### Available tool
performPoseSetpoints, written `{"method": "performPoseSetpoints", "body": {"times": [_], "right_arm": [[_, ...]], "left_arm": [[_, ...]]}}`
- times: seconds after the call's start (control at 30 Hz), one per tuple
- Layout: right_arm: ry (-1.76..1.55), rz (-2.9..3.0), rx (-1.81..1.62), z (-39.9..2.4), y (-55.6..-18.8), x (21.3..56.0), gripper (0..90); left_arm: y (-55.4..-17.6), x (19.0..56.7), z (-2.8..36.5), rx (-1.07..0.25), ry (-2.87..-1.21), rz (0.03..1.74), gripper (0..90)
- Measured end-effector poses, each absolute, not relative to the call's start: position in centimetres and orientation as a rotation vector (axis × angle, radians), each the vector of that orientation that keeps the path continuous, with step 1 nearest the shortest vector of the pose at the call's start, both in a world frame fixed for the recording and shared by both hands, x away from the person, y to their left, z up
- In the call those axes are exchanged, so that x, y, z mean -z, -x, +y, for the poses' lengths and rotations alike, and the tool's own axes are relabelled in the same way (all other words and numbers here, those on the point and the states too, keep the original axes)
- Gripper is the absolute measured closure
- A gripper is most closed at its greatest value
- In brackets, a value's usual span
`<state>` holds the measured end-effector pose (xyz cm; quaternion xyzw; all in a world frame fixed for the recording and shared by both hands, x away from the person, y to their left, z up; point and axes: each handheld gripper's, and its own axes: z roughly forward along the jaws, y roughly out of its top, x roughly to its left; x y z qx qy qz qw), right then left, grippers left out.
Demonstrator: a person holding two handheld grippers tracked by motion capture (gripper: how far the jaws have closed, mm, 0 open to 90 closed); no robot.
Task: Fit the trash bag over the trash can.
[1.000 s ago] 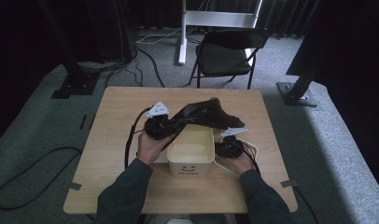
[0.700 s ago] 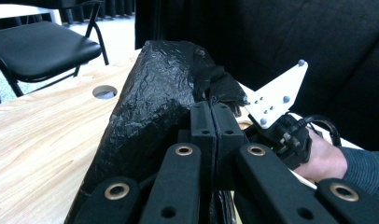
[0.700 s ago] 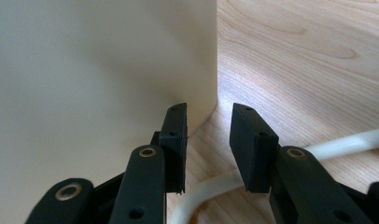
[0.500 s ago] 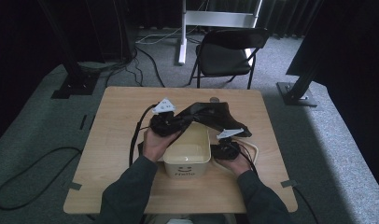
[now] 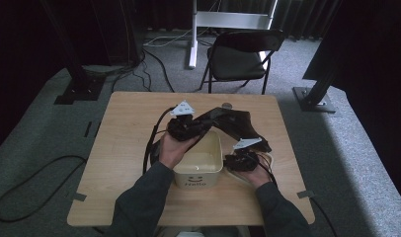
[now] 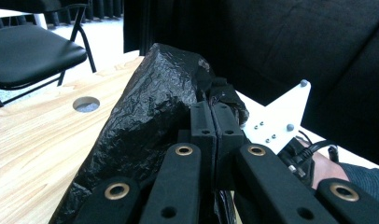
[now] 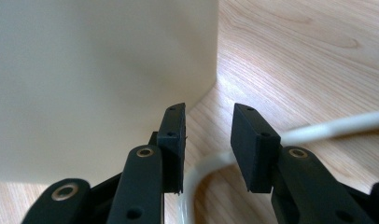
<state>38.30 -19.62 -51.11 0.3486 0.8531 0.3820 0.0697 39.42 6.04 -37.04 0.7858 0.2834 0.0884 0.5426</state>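
Light wooden table [image 5: 124,148] under cream bin [image 5: 198,165] and black bag [image 5: 233,123]

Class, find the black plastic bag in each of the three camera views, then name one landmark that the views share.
High view: the black plastic bag drapes over the bin's far rim, at table centre.
Left gripper view: it rises centre-left, pinched by the shut fingers.
Right gripper view: not in it.
Shared landmark: the cream bin.

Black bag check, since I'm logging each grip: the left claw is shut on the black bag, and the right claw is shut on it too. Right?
Not quite. The left claw is shut on the black bag, but the right gripper view shows the right claw open, its jaws having just been opening with no bag between them, beside the cream bin.
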Motion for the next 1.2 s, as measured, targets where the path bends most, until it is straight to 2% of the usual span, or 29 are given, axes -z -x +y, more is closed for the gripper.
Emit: {"method": "performPoseSetpoints", "body": {"times": [0.43, 1.2], "right_arm": [[-1.1, 2.527, -1.176, -21.7, -37.8, 50.8, 65.7], [-1.133, 2.495, -1.2, -22.8, -37.6, 50.4, 65.9]], "left_arm": [[-39.8, 36.7, 3.9, -0.206, -1.885, 0.651, 89.5], [-39.3, 36.1, 0.5, -0.184, -1.879, 0.596, 89.5]]}}
